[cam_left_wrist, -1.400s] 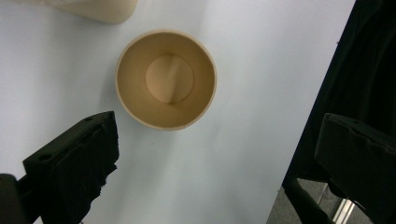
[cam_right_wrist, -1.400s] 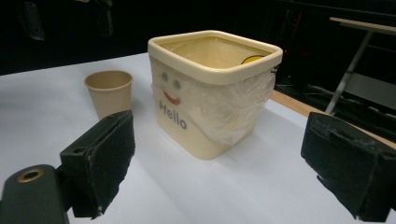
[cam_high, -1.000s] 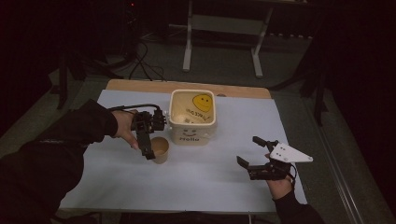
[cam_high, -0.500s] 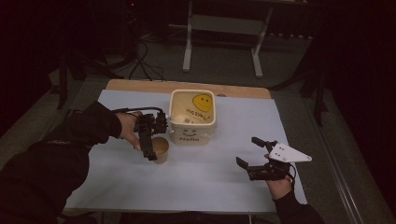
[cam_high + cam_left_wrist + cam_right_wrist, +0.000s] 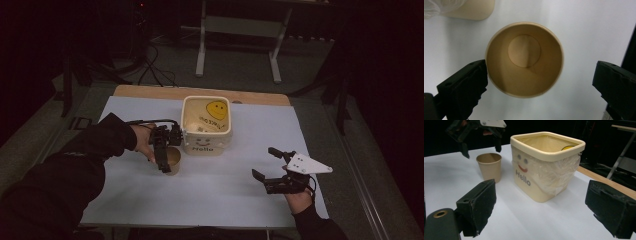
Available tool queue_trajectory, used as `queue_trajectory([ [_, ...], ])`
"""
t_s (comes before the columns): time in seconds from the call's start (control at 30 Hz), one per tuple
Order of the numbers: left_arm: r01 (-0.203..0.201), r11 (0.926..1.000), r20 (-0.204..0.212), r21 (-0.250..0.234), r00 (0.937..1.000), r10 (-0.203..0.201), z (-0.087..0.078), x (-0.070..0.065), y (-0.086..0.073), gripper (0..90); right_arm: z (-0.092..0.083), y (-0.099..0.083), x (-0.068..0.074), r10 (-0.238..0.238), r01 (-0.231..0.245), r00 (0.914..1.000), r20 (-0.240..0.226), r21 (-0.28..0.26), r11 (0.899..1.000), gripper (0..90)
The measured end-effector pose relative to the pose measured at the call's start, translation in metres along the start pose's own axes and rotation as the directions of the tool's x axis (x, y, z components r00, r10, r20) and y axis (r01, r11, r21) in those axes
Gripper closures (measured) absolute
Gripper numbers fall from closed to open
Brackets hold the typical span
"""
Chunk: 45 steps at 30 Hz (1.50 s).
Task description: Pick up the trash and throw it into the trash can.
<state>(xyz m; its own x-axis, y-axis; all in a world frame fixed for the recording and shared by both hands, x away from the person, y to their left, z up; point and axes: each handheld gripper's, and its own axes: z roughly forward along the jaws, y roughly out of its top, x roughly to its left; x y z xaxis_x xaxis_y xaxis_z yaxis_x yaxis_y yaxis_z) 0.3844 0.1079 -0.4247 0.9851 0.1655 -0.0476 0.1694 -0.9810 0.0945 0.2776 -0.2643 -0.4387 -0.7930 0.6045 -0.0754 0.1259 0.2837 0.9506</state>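
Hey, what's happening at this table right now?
A person holds a gripper in each hand. The left gripper hangs open right above an empty paper cup, looking straight down into it. The cup stands upright beside a cream "Hello" bin lined with plastic. The right gripper is open, off to the side, holding nothing.

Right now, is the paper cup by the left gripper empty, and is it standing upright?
Empty and upright. The left gripper view looks straight down into the paper cup to its bare bottom; the right gripper view shows it standing on its base.

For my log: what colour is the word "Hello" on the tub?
Dark grey, on the cream tub; clearest in the right gripper view.
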Motion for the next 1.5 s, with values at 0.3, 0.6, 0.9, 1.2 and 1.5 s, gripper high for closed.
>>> queue_trajectory([
  [0.3,-0.009,0.9999,-0.015,0.014,0.9998,0.009,0.011,0.006,0.0,1.0,0.001,0.0,0.0,0.001,-0.001,1.0,-0.006,0.006,1.0,9.9],
  [0.6,-0.035,0.9991,-0.03,0.024,0.9989,0.035,0.02,0.007,0.003,8.6,0.001,-0.001,-0.001,0.005,-0.005,1.0,-0.005,0.011,1.0,9.9],
  [0.9,-0.057,0.9984,-0.025,0.001,0.9981,0.057,0.02,0.008,0.001,20.9,0.001,-0.001,-0.001,0.006,-0.006,1.0,-0.004,0.013,1.0,9.9],
  [1.2,-0.065,0.9979,-0.011,-0.004,0.9978,0.065,0.013,0.005,-0.001,23.3,0.001,-0.001,-0.001,0.005,-0.005,1.0,-0.003,0.012,1.0,9.9],
  [1.5,-0.034,0.9992,0.006,-0.021,0.9994,0.034,-0.002,0.006,-0.005,23.8,0.001,-0.002,-0.001,0.006,-0.006,1.0,-0.001,0.01,1.0,9.9],
])
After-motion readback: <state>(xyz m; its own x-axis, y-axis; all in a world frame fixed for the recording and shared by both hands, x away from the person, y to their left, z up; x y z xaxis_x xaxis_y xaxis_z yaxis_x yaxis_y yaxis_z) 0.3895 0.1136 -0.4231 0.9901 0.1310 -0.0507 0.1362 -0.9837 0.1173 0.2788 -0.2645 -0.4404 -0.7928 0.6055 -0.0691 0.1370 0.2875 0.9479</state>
